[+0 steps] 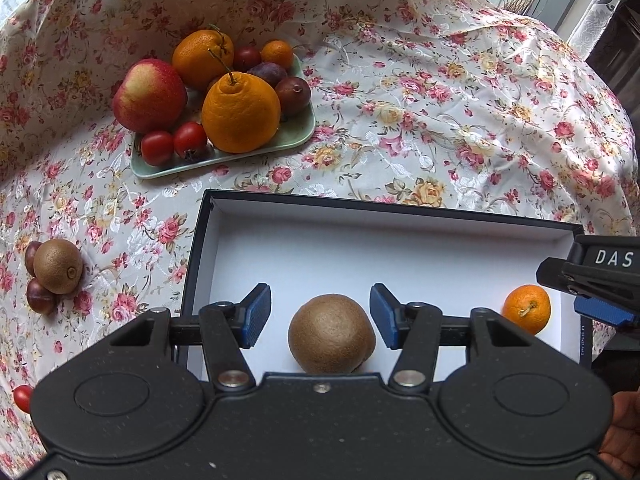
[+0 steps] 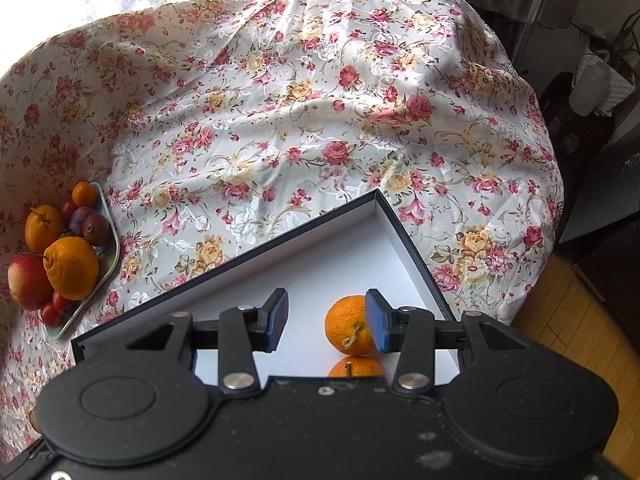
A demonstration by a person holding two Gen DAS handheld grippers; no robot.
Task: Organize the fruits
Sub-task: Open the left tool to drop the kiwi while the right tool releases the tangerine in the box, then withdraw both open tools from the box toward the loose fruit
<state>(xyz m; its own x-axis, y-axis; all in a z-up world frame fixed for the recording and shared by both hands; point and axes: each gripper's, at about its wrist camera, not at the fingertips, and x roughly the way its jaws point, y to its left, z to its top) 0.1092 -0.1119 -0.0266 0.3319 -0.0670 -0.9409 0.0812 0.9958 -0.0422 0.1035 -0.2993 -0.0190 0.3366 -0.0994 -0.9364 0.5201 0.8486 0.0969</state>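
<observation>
A shallow box, black outside and white inside, lies on the worktop's flowered cloth. In it sits one kiwi, brown and fuzzy, resting on the white floor between the blue pads of the left claw. Those pads stand apart from the kiwi on both sides, so the left claw is spread wide and holds nothing.

Toward the box's right end lies a small mandarin, bright orange with a dry stem stub. From the right wrist view a second mandarin shows just below it, mostly hidden by the tool's body. The right claw is spread wide over the box; its right pad overlaps the edge of the first mandarin, though I cannot tell whether it touches, and the left pad is well clear.

Beyond the box a pale green tray carries a heap: one red apple, two large oranges, one small mandarin at the back, three dark plums, and two cherry tomatoes.

Out on the cloth to the left lies another kiwi touching two brown chestnuts, and one more cherry tomato peeps out near the left claw's body.
</observation>
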